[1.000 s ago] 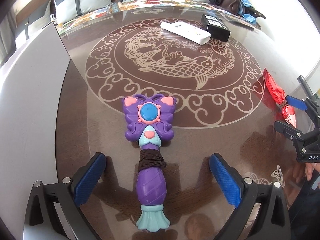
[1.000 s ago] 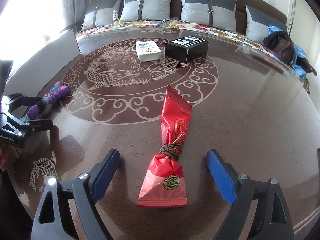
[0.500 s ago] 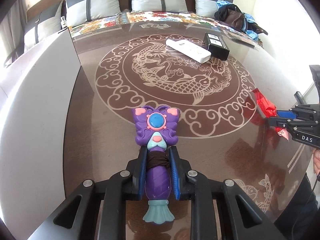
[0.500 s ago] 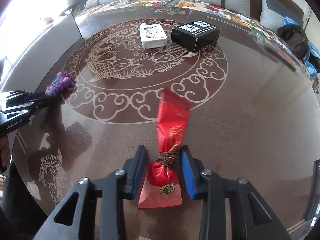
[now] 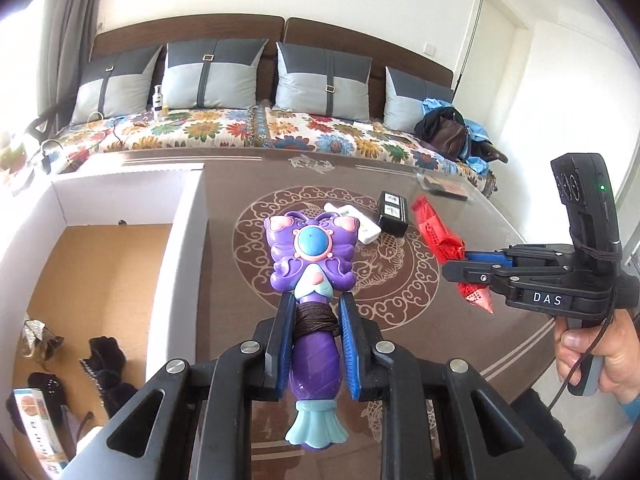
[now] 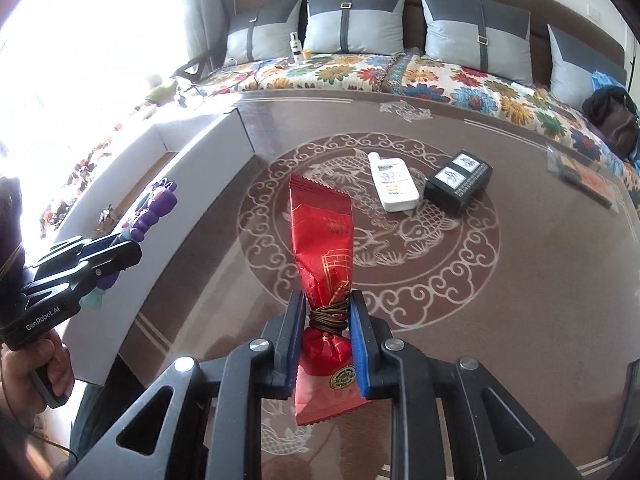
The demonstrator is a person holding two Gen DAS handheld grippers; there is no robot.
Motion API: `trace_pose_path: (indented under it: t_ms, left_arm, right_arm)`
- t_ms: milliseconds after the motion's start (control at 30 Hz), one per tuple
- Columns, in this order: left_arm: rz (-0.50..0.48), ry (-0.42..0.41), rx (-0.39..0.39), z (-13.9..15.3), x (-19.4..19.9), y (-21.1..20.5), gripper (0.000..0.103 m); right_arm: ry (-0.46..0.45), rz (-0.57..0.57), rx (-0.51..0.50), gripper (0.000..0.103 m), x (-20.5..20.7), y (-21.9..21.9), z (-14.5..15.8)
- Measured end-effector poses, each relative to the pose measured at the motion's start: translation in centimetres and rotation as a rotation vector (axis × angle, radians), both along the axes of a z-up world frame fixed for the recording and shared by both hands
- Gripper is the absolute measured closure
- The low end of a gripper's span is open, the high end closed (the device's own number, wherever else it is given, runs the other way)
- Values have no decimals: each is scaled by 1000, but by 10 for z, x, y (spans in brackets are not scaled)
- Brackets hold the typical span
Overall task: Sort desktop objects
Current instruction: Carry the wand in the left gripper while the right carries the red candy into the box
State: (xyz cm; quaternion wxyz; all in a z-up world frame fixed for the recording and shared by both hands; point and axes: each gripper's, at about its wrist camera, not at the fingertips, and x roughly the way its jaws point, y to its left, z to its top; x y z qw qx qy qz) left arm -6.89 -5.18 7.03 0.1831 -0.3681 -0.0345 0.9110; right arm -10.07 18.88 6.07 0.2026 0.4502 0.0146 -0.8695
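Note:
My left gripper (image 5: 314, 312) is shut on a purple butterfly toy wand (image 5: 312, 256), gripping its handle at a dark cord wrap, and holds it above the table. My right gripper (image 6: 325, 312) is shut on a red snack packet (image 6: 324, 236) at its tied waist, also lifted. The right gripper (image 5: 472, 264) with the red packet (image 5: 436, 232) shows in the left wrist view at right. The left gripper (image 6: 116, 252) with the wand (image 6: 154, 208) shows in the right wrist view at left.
A white open box (image 5: 180, 216) stands at the table's left, with several dark items and a booklet inside. A white bottle (image 6: 392, 188) and a black box (image 6: 458, 186) lie on the brown patterned table (image 6: 520, 280). A sofa with cushions is behind.
Both grippers closed on their objects, the left on the wand and the right on the red packet, then lifted them off the table.

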Motion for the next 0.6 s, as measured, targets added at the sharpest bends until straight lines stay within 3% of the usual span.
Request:
trace_pose_path:
  t_ms: [133,267,367,500,533,600]
  left_arm:
    - [107,-9,-31,11,9,-59,82]
    - [254,-83,-46,-6,19,-127,82]
    - [342,-153,-53,-28,25,-166,82]
    - [405,-281,-76,-63,28,-187,81]
    - [426,-308,-101,-71,29,-189,77]
    - [454,-333,-125,-82,32,-190,47]
  right_arm:
    - [45,126,-59,81,-2,-74,31]
    - [80,258,-72,81,-3,-159,47]
    - [82,348,-68,81,-3,-219,45]
    - [16,430,-49,80,-5,-282,15]
    - [-19,451,-50,79,-6,-294,5]
    - [-115,471,-65,73,-9,-308,-19]
